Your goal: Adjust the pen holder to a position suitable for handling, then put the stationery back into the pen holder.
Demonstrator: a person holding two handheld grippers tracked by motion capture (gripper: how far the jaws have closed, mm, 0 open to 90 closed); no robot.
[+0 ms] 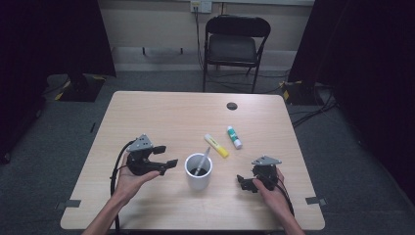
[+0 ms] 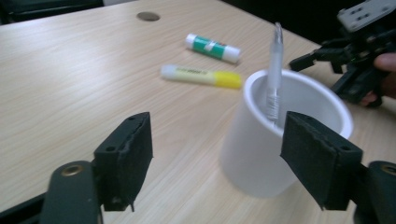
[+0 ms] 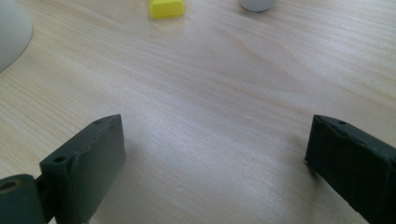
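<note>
- Left tongs (image 2: 215, 154) spread wide, nothing held, hovering just left of the white cup (image 1: 198, 171) in the high view; right tongs (image 3: 212, 158) likewise parted and empty, low over bare worktop (image 1: 161, 112) to the cup's right.
- Cup standing upright near the worktop's front middle, between both tongs, touched by neither.
- Inside the cup: one slim clear-barrelled pen (image 2: 273, 74), leaning against the far rim, tip end down, top poking above the rim.
- Judged from that: one item already stowed, two apparently left to go in.
- Yellow highlighter (image 1: 216, 145) lying flat just behind the cup, apart from it.
- Green-and-white glue stick (image 1: 234, 137) lying flat just beside the highlighter, farther back and to the right, not touching it.
- Likely next: a reach to the highlighter, the nearer of the two.
- Beyond those, a round dark cable hole (image 1: 232, 105) in the worktop's far edge; behind the worktop, a black folding chair (image 1: 235, 44) on grey carpet.
</note>
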